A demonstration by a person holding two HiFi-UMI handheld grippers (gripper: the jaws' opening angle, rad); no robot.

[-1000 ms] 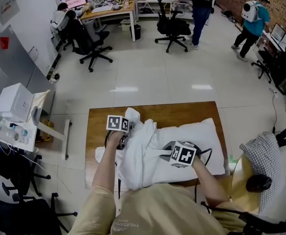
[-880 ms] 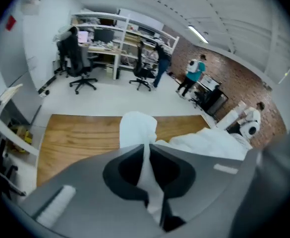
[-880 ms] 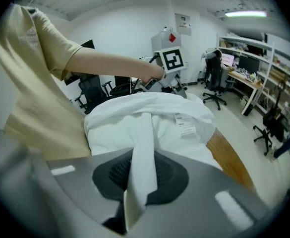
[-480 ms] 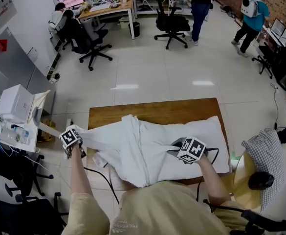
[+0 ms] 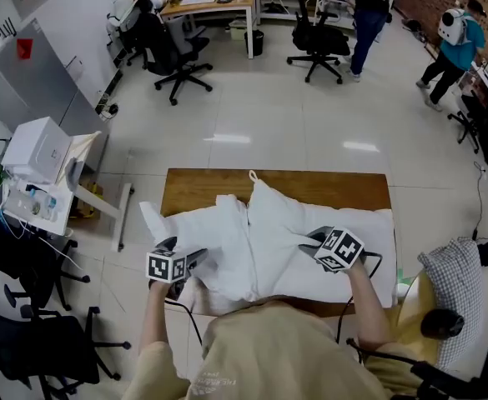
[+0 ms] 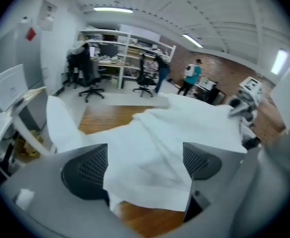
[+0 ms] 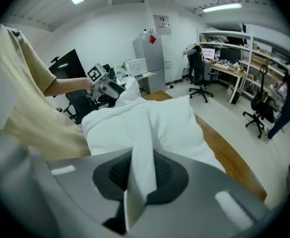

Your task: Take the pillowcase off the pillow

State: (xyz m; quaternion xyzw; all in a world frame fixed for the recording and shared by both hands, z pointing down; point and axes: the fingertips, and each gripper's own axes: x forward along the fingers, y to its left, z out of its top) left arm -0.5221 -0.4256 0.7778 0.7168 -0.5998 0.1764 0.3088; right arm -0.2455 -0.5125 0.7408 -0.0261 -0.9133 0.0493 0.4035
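**Desk:** At left?

**Photographer:** Left hand-held gripper (image 6: 144, 166), spread wide and just opened, around a loose edge of the crumpled white cloth pillowcase (image 5: 202, 236), not pinching it.

**Desk:** Centre?

**Photographer:** Bunched on the brown wooden table (image 5: 202, 186), draped past its left edge, against the soft white pillow (image 5: 327, 215).

**Desk:** At right?

**Photographer:** Right hand-held gripper (image 7: 140, 175), pressed together on a fold of that pillow, near the table's front edge.
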